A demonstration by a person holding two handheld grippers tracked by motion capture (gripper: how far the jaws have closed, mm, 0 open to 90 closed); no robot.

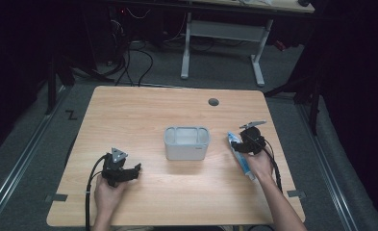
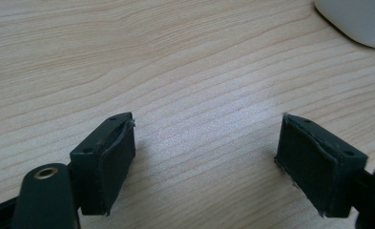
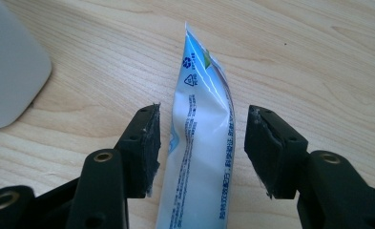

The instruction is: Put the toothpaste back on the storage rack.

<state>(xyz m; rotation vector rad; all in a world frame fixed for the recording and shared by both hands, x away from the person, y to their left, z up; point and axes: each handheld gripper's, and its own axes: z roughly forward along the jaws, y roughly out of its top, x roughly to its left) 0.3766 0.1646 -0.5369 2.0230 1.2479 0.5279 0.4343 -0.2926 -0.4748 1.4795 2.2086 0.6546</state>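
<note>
While held low over the wooden table (image 1: 143,103), left gripper (image 1: 134,170) has jaws spread wide, bare wood between them. Grey-white bin (image 1: 187,142) at table centre, near neither gripper. Right gripper (image 3: 202,143): jaws apart, straddling a blue-and-white tube (image 3: 202,157) lying flat right of the bin; pads not touching it.

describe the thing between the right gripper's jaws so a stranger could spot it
On the wooden table, look right of the grey bin in the middle. A white-and-blue tube lies flat there, between the right gripper's open jaws, the table's one long, thin, printed item.
</note>
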